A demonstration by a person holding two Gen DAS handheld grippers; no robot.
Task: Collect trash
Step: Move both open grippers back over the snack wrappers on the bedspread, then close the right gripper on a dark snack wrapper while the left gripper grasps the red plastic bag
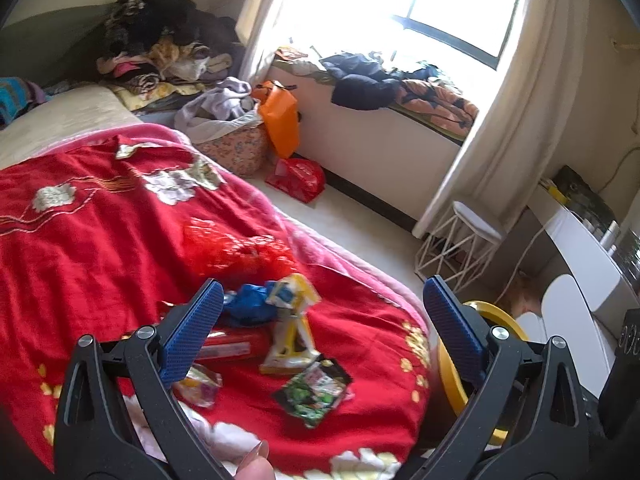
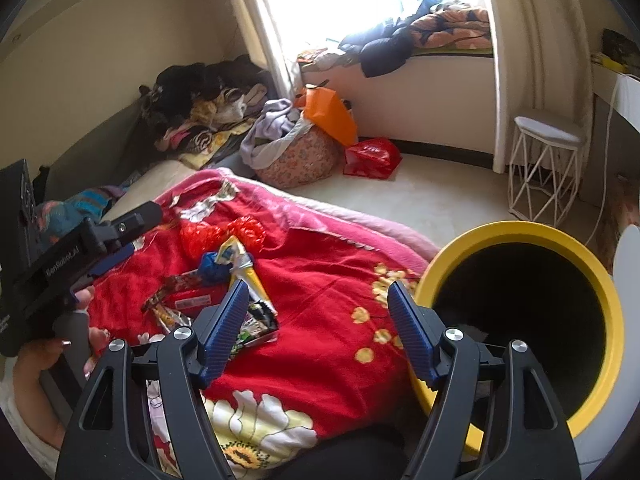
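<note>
Wrappers point(image 2: 256, 320) on blanket point(image 2: 320, 280) just beside open right claw point(image 2: 316, 322), untouched.

I note both grippers share one build. Left gripper point(image 1: 322, 316): black triangular arms, silver screws at the pivots, blue ribbed pads point(image 1: 192, 332) on the inner faces. Right gripper point(image 2: 316, 328): same. White lettering marks the left gripper's black housing. The hand point(image 2: 48, 344) has polished nails.

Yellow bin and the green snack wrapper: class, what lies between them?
Only bare red blanket separates the green snack wrapper from the yellow bin, clearest in the right wrist view.
</note>
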